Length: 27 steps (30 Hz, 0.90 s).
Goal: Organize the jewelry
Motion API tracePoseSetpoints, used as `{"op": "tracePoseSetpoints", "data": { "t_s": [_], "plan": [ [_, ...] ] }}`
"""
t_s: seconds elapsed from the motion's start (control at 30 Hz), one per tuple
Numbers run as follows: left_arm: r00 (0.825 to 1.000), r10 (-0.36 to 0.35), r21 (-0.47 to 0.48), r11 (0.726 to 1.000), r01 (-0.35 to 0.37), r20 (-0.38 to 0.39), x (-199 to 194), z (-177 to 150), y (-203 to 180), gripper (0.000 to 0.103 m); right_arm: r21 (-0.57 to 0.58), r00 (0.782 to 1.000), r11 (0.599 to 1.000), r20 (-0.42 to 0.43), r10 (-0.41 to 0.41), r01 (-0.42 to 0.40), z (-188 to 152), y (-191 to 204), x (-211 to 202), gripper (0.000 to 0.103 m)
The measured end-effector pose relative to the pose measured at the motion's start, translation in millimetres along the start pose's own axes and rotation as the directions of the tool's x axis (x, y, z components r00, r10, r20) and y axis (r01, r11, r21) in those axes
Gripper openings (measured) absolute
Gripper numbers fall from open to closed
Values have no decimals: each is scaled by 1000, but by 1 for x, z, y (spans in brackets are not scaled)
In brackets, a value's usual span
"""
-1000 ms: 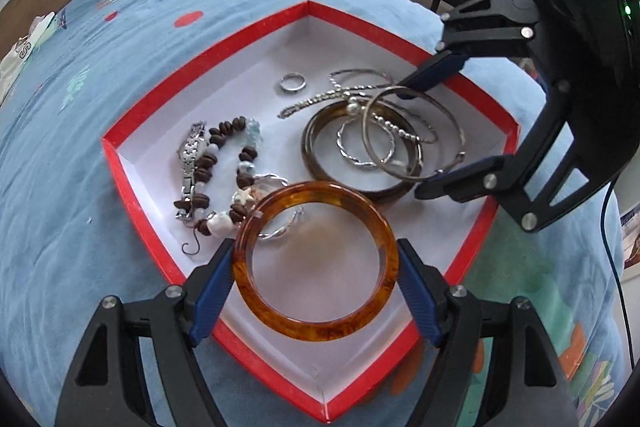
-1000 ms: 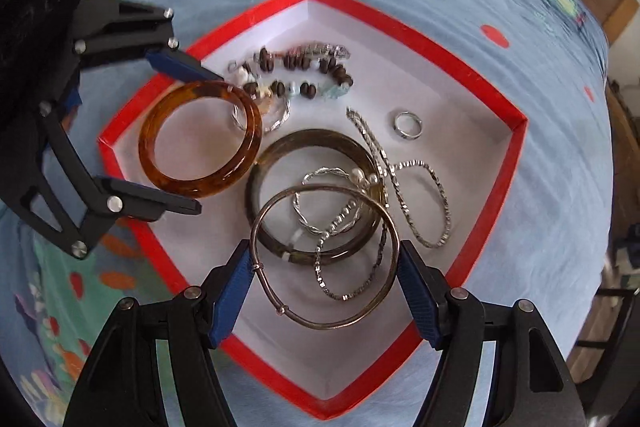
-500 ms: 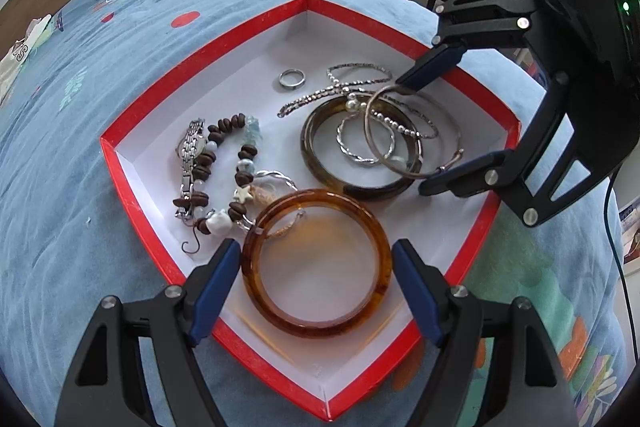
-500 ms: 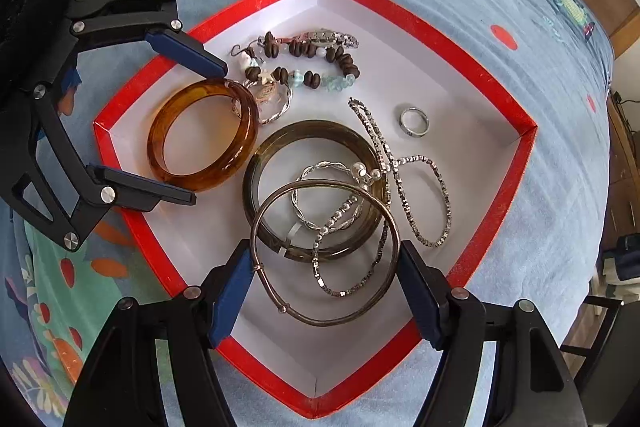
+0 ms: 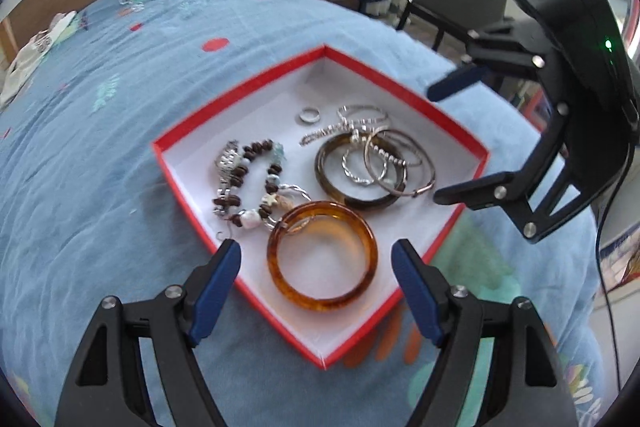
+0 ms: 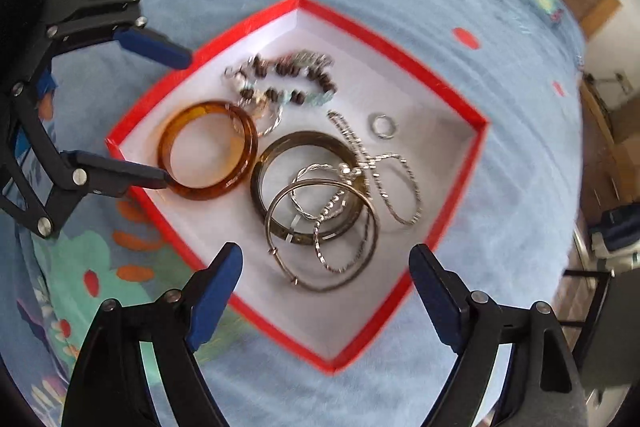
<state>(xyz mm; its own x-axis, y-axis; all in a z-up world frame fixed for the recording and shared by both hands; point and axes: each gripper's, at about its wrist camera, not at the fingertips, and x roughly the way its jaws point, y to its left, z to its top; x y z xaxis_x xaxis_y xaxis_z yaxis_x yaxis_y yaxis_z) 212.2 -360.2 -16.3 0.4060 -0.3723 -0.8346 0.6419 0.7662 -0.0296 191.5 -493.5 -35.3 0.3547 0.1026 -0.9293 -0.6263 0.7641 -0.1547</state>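
You pulled both claws back, jaws spread, empty: left gripper (image 5: pixel 316 265) released amber bangle (image 5: pixel 322 255) into red tray (image 5: pixel 256 75); right gripper (image 6: pixel 326 267) above silver bangle (image 6: pixel 322 233), lower centre. Release step looked done; next, likely regrasp.

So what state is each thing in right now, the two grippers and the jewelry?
Left gripper: open, empty.
Right gripper: open, empty.
Amber bangle: lying flat in the box, free of both grippers.
Thin metal bangle: resting on the dark bangle.
Box: open, on the bed.

Amber bangle (image 5: pixel 322 255) lies flat in the red-rimmed box (image 5: pixel 240 83) beside beaded bracelet (image 5: pixel 256 183).
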Motion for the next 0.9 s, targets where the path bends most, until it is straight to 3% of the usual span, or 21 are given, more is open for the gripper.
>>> {"op": "tracePoseSetpoints", "data": {
  "t_s": [0.2,0.3,0.53,0.9],
  "plan": [
    [991,108,-140,985,-96,75,-49,-12,8,76,229,991,973,127,-31,1,-15,8,-51,84],
    [983,147,-199,972,-123,110,-77,-22,10,76,340,981,940,189,-48,-20,-22,20,-73,85],
    [962,221,-241,954,-179,160,-130,-57,3,76,554,952,831,280,-121,-57,-40,78,-110,86],
    [924,300,-300,927,-224,237,-212,-118,2,76,639,911,769,329,-248,-22,-46,166,-155,90]
  ]
}}
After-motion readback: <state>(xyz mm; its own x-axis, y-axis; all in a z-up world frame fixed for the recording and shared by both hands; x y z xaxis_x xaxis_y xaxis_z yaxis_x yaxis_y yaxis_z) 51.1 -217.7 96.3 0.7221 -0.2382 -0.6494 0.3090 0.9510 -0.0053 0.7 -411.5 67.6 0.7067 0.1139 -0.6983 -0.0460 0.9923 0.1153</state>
